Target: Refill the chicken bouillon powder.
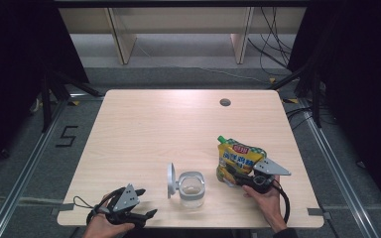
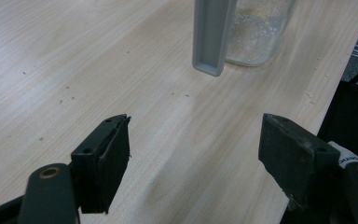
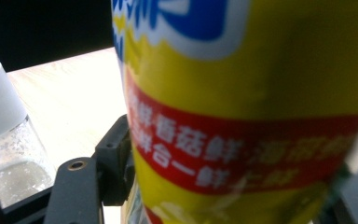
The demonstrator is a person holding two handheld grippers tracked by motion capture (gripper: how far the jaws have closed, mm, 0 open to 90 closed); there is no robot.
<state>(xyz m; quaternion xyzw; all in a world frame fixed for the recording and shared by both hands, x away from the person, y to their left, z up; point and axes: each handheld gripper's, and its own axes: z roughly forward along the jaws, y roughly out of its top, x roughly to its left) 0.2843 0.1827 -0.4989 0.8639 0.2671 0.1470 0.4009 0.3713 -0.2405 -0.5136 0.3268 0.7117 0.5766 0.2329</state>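
Observation:
A yellow pouch [image 1: 237, 159] with a green cap, a red band and blue print stands near the table's front right. My right gripper [image 1: 234, 174] is shut on the pouch [image 3: 242, 107] low down, its jaws pressing on both sides. A clear glass jar [image 1: 191, 189] with a grey rim and an open grey flip lid [image 1: 171, 180] stands at front centre, left of the pouch. My left gripper [image 1: 144, 203] rests open at the front left edge, its jaws wide apart over bare wood [image 2: 193, 154]. The jar [image 2: 256, 32] and its lid [image 2: 212, 35] lie ahead of it.
The light wooden table [image 1: 158, 129] has a round cable hole [image 1: 224, 102] at the back right. The table's front edge runs just beside my left gripper. Dark floor, metal rails and cables surround the table.

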